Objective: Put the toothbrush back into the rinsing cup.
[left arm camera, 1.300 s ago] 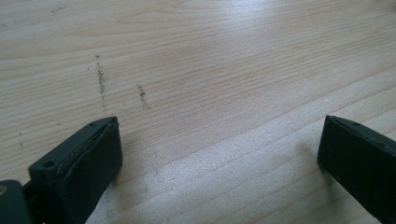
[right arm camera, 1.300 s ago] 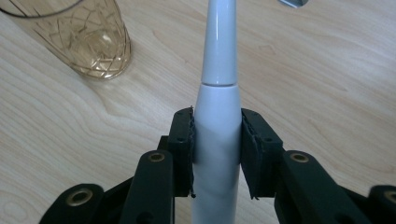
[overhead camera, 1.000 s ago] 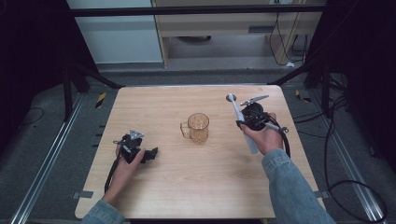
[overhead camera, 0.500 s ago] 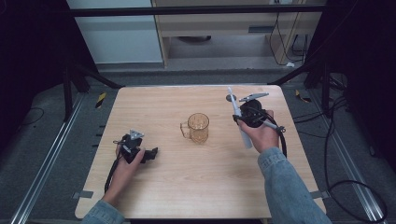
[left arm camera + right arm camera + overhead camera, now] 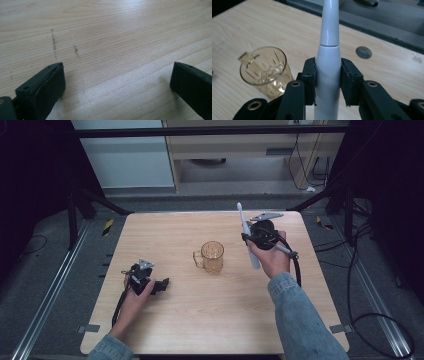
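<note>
— Amber glass, that mug [image 5: 213,256], standing upright mid-worktop [image 5: 165,230] with its handle turned toward the person's left. Where's the toothbrush?

— White electric toothbrush [image 5: 247,236], clamped across its thick body by the right hand-held gripper [image 5: 251,239], jaws pressed tight on both sides. It's held up off the worktop, just to the right of the mug, head pointing away from the person.

— And the other one?

— Left hand-held gripper [image 5: 162,284] rests low on the wood, well apart from the mug, jaws spread wide with nothing between them.

— What could go wrong if the brush is meant for the mug?

— I'd judge the mug is light and narrow; a slanted entry could catch the rim and tip it or shove it along. The brush is also long and smooth, so it might pivot in the pads or, once dropped in, lean hard and topple the mug.

— Anything you can't make out?

— The brush head is cut off at the top of the right gripper view and tiny from above, so bristles are unclear. The lower end sits behind the hand.
</note>
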